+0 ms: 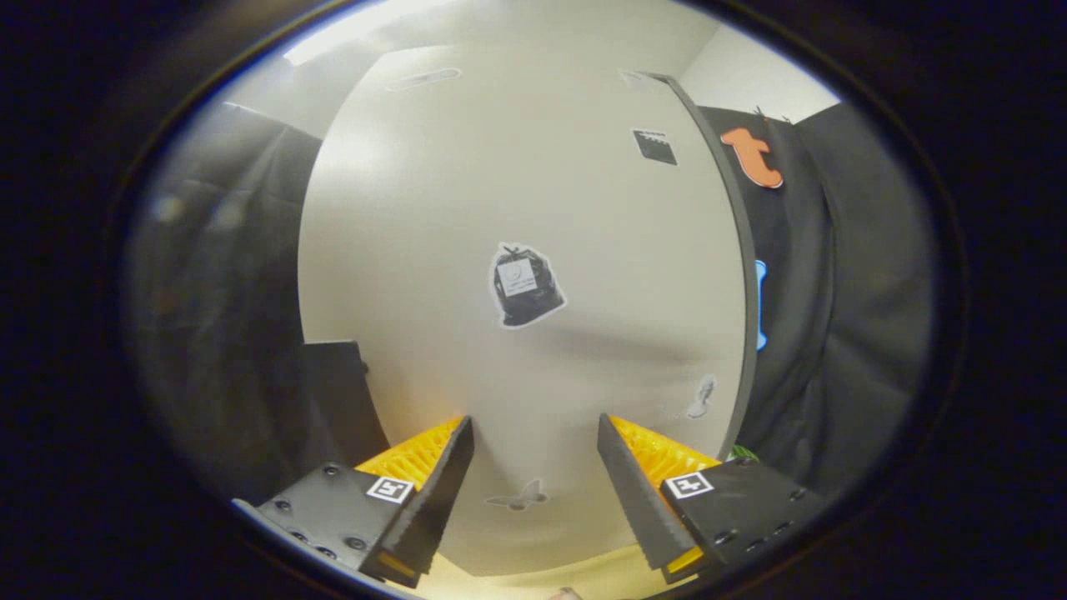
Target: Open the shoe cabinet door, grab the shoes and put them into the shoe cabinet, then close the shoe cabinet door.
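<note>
The shoe cabinet door (533,250) stands right in front of the hand-held gripper (535,454), whose two fingers are spread apart with nothing between them. A sticker of a bag (525,286) sits on the door, ahead of the fingers. A butterfly sticker (518,497) lies between the fingers. Cloth wall (850,333) hangs to the right, behind the door.

Black cloth (842,317) hangs as booth wall on right, folds visible; more dark cloth (225,275) on left, dimmer, blurred. Pale wall (750,75) rises behind cloth at far right. Bright strip light (350,29) glows overhead at far left. Strip of pale yellowish floor (533,579) shows near, low.
</note>
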{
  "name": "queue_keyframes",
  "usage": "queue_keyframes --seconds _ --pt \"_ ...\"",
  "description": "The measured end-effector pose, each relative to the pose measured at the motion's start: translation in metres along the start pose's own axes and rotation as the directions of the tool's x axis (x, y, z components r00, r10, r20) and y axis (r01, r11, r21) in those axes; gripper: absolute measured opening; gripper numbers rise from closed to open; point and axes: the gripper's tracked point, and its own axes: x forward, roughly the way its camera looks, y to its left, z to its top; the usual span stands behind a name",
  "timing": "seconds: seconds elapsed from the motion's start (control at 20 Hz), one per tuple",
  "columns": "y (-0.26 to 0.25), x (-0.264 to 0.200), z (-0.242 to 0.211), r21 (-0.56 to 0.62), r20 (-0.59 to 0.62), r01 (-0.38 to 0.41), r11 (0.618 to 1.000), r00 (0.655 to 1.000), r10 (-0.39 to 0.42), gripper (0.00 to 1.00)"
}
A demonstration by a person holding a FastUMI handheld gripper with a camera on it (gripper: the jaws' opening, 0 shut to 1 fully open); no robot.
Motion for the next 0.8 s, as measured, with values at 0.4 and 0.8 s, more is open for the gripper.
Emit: queue_keyframes --seconds 0.4,0.8 --pt "-0.003 0.063 0.009 0.024 -0.004 0.052 0.998 0.999 -0.052 0.94" --pt "0.013 0.075 0.005 0.013 -0.001 0.091 0.996 0.996 -0.091 0.94"
